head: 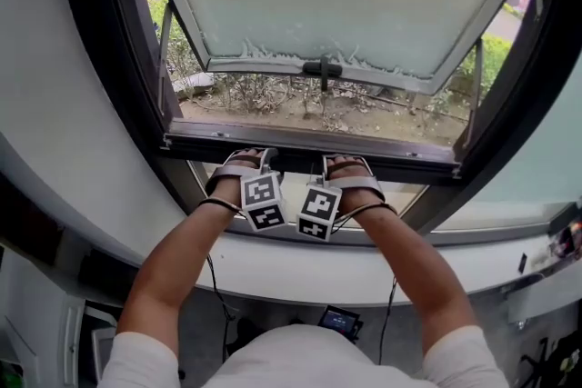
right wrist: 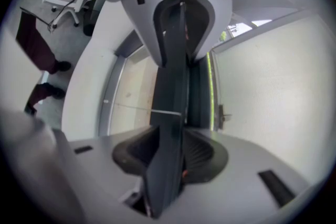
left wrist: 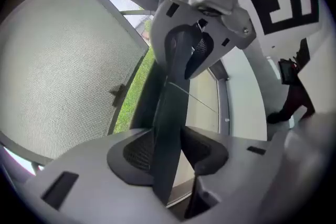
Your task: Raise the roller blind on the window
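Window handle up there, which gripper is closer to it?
Right. The right gripper is almost straight below the window handle; the left gripper is farther off to the left. Both have the dark bar between their jaws.

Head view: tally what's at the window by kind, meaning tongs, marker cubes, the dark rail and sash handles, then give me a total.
Tongs: 2 (left tongs, right tongs)
Marker cubes: 2
Dark rail: 1
Window handle: 1
Total: 6
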Tool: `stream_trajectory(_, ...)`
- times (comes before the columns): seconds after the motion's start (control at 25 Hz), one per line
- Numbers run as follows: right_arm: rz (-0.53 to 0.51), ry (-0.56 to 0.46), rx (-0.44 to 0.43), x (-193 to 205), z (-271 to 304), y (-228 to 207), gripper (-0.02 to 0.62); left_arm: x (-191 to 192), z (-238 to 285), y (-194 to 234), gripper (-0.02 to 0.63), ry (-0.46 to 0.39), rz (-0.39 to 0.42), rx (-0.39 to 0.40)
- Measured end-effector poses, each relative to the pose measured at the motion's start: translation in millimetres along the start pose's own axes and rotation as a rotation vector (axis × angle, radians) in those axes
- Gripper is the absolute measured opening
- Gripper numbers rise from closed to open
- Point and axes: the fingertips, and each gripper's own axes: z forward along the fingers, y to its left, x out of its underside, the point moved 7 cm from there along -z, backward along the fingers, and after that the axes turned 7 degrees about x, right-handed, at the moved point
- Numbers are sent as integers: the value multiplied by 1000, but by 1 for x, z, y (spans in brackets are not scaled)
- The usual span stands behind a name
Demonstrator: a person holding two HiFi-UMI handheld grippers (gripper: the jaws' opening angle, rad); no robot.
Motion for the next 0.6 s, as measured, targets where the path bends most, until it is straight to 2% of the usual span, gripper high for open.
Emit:
stream_trajectory(0.16, 21, 6, 3, -1, 1, -1, 147, 0, 0, 1, 167, 17, 17, 11)
stream_trajectory(0.4, 70, 31, 16, -3, 0, 0, 147, 3, -2, -1, 167, -38, 20, 6)
stream_trajectory(0.6, 94, 74, 23, -5, 1, 1, 147, 4, -2, -1, 155, -61, 73, 34)
